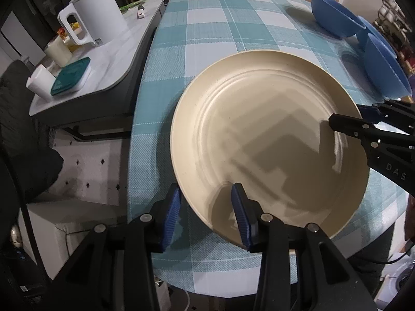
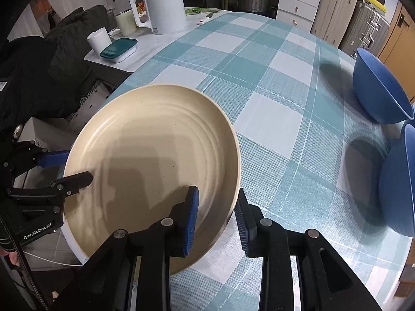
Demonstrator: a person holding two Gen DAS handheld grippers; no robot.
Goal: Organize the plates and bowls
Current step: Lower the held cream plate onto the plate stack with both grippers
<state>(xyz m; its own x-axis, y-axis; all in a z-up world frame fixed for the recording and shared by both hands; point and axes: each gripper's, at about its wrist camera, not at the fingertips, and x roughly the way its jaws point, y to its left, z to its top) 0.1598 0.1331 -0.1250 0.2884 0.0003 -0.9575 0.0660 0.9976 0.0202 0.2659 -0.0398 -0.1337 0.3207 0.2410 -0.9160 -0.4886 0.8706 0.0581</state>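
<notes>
A large cream plate (image 1: 269, 140) lies on the checked tablecloth (image 1: 220, 26), near the table's front left edge. My left gripper (image 1: 206, 213) is open, its fingers straddling the plate's near left rim without closing on it. My right gripper (image 2: 216, 220) is open too, straddling the plate's (image 2: 153, 160) right rim; it also shows in the left wrist view (image 1: 350, 119). Blue bowls (image 1: 334, 13) stand at the table's far right, one behind (image 2: 378, 90) and one nearer (image 2: 399, 181).
A side table (image 1: 109, 59) to the left holds a white kettle (image 1: 96, 13), a teal-lidded box (image 1: 71, 76) and white cups (image 1: 40, 83). Suitcases (image 2: 350, 20) and white drawers (image 2: 298, 2) stand beyond the table.
</notes>
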